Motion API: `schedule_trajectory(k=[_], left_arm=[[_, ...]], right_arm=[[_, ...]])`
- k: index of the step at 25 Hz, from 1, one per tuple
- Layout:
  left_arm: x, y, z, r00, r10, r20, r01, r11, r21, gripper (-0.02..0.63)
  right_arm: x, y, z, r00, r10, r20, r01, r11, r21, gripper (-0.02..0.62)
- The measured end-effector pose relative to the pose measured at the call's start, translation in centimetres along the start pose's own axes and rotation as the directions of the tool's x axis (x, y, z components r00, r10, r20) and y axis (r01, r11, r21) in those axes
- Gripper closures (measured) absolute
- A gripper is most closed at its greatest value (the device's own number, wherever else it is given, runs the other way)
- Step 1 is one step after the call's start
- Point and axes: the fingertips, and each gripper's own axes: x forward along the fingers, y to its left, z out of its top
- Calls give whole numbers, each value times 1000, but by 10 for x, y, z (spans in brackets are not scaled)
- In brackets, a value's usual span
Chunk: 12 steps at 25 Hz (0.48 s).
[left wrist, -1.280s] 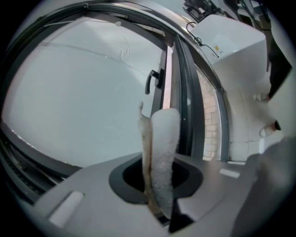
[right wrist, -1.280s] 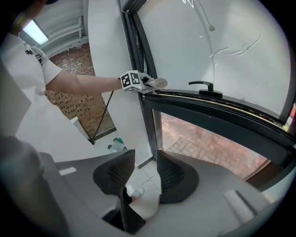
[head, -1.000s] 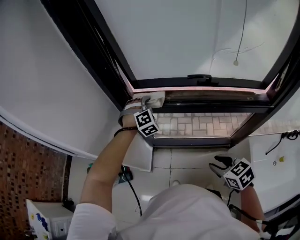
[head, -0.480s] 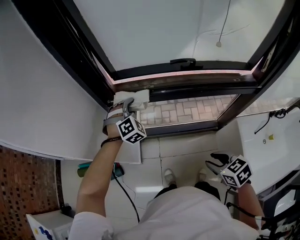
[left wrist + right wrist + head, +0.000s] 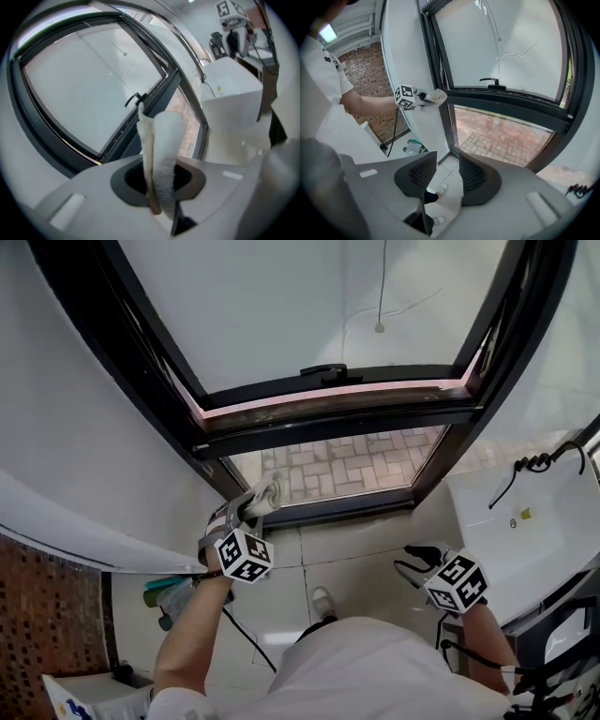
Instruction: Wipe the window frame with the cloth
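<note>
My left claw (image 5: 251,512) is clamping the folded white cloth (image 5: 269,491), which is sticking out past the jaws, just beside the frame (image 5: 328,418) corner ahead (contact unclear). My right claw (image 5: 412,565) is hanging lower, jaws apart, gripping nothing.

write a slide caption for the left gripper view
Left claw shut on a folded white cloth, pointing toward the dark window frame.

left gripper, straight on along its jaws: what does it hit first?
The left gripper is shut on the cloth, so the cloth leads. Going straight on, it would probably touch the dark window frame first, near its lower left corner. The gap looks small in the head view, but depth is unclear.
</note>
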Motion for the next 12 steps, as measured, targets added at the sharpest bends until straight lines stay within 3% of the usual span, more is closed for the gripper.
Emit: schedule_trajectory(k=[4,9,12], left_arm=[[-60,-65,40,990,-55,128,82,973,-217,517],[-121,-139,98,974,-30,226,90,962,-259,517],[-158,-181,128,959,-45,281,143,931,-335,517]], right_arm=[[-42,-11,-28,998,-49,45,49,999,14,443],[-94,-12,-65,989,-91,114,90,996,17,451],[-119,0,-85,990,-83,114,88,995,-41,451]])
